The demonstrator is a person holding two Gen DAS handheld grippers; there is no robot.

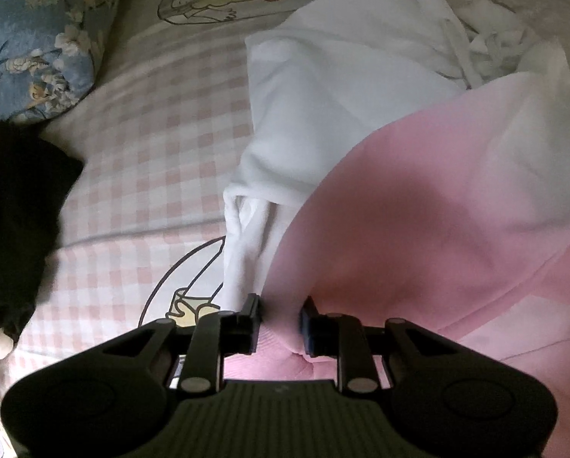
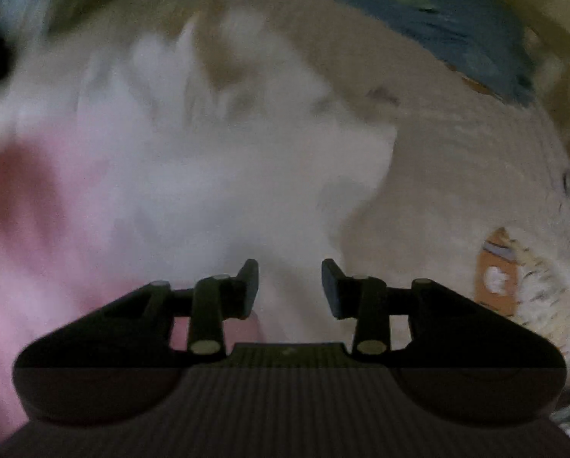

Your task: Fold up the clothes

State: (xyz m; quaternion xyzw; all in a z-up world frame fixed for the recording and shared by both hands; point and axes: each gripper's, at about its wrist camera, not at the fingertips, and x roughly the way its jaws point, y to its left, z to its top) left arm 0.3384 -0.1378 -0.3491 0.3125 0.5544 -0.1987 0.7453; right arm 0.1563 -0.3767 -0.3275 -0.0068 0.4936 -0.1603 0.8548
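My left hand-held gripper (image 1: 281, 320) is narrowed onto an edge of the pink garment (image 1: 418, 229); looks pinched, fabric runs between the jaws. Pink lies on the bed (image 1: 151, 133), spreading forward and right from that grip, overlapping the white garment (image 1: 323, 95) beyond it. Right hand-held gripper (image 2: 289, 290) stands parted, holding nothing, over blurred white cloth, pink to its left. Left is the nearer one.
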